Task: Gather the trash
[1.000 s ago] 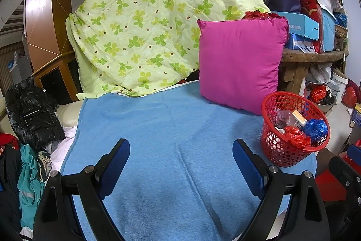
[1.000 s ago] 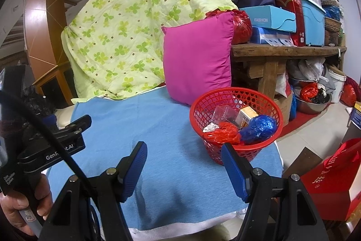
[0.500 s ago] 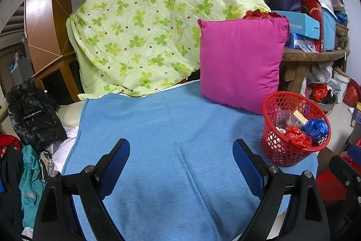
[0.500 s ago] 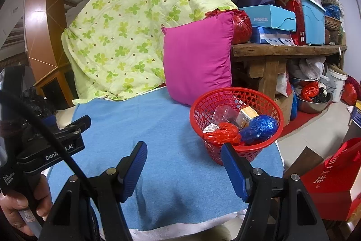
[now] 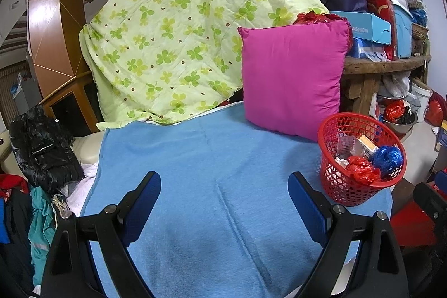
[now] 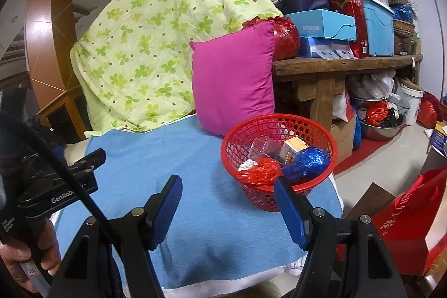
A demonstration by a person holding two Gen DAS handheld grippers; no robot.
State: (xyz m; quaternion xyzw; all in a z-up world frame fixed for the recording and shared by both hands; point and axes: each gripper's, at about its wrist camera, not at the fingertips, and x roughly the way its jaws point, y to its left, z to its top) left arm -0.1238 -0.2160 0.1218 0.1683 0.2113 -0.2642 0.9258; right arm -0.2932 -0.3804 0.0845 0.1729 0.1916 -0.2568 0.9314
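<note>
- My left tongs (image 5: 225, 203): jaws wide apart, nothing between the pads, only bare blue blanket (image 5: 195, 164) under them.
- My right tongs (image 6: 227, 204): jaws also apart, a bit narrower than the left pair, and empty. Its right pad overlaps the near rim of the red basket (image 6: 279, 120) in the right wrist view; I can't tell whether it touches or just sits in front.
- Landmark = red basket. It stands on the blanket's right front corner, just in front of the magenta pillow (image 6: 234, 74).
- Trash is in the basket: crumpled red plastic (image 6: 258, 171) at the near side, blue foil wad (image 6: 306, 162) to its right, clear packet (image 6: 262, 148) and a small yellow box (image 6: 294, 145) behind them, a bit of white paper at the left.
- Blanket left of the basket looks clear. I see no loose trash on it from either camera.
- Key relation: basket lies ahead and slightly right of the right tongs, close. From the left tongs it is well off to the right, at the far edge of that view. Right hand is clearly nearer.
- Basket is round, so no long axis to align to; any rim point works.
- My read: collecting looks about done. If anything is next, it is the right hand's job.
- Green clover quilt (image 5: 181, 32) behind the pillow, cluttered wooden shelf (image 6: 346, 64) behind and right of the basket: not involved.
</note>
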